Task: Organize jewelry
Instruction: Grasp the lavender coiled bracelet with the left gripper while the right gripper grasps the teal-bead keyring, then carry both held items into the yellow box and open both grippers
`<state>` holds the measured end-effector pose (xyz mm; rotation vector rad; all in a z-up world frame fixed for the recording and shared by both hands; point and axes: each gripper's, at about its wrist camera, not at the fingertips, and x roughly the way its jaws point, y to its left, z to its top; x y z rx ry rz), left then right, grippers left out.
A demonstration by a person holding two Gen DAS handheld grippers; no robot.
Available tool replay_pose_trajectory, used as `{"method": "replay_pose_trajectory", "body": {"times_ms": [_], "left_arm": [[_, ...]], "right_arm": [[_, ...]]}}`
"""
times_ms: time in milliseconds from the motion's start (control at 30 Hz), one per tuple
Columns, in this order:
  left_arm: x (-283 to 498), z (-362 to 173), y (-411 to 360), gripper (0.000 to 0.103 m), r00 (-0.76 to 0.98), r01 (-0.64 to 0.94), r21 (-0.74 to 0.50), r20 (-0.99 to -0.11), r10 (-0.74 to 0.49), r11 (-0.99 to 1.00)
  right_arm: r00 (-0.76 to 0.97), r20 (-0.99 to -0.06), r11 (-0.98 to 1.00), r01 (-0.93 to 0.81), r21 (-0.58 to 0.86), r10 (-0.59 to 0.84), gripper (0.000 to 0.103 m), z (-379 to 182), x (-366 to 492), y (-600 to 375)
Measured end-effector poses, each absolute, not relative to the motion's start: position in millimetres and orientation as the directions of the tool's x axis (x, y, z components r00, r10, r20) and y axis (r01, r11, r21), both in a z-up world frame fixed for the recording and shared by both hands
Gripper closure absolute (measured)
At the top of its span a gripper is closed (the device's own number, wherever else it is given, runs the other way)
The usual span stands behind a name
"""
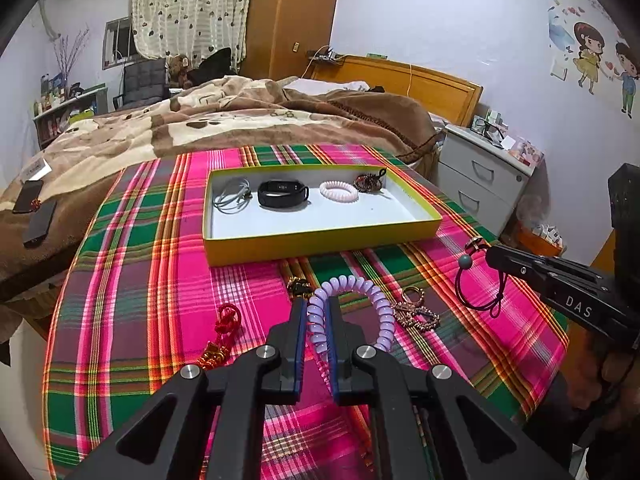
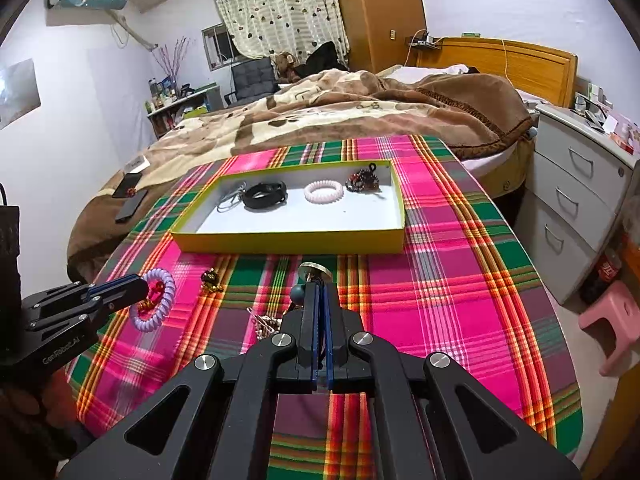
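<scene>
My left gripper [image 1: 317, 304] is shut on a lilac spiral hair tie [image 1: 360, 300], also in the right wrist view [image 2: 160, 300]. My right gripper [image 2: 320, 292] is shut on a dark cord hair tie with a grey bead [image 1: 478, 280], held above the cloth; the bead and a charm show at its tips [image 2: 298, 292]. A yellow-rimmed tray [image 1: 320, 240] holds a white cord [image 1: 232, 198], a black band [image 1: 282, 194], a pink spiral tie [image 1: 338, 191] and a dark bead bracelet [image 1: 368, 182].
On the plaid tablecloth [image 1: 160, 280] lie a red knot charm [image 1: 224, 332], a small gold-black piece [image 1: 298, 286] and a beaded bracelet [image 1: 416, 310]. A bed [image 1: 200, 120] lies behind; a drawer cabinet [image 2: 576, 200] and pink stool [image 2: 612, 320] stand right.
</scene>
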<state>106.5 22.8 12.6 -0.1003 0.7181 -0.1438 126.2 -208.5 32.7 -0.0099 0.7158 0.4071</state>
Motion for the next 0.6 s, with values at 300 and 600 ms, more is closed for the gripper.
{"method": "replay_pose_trajectory", "body": {"times_ms": [300,600], "left_arm": [[111,20,29,0.094,0.759,0.082,-0.135,-0.634,-0.15,0.987],[130,27,36,0.094,0.769,0.083,-0.116,-0.624,-0.138,0.99]], "right_arm": [[0.679,-0.628,0.913,-0.385,0.137,0.381,0.101,39,128,-204],[0.68,-0.621,0.906,-0.402,0.13,0.39,0.101,44,145,-196]]}}
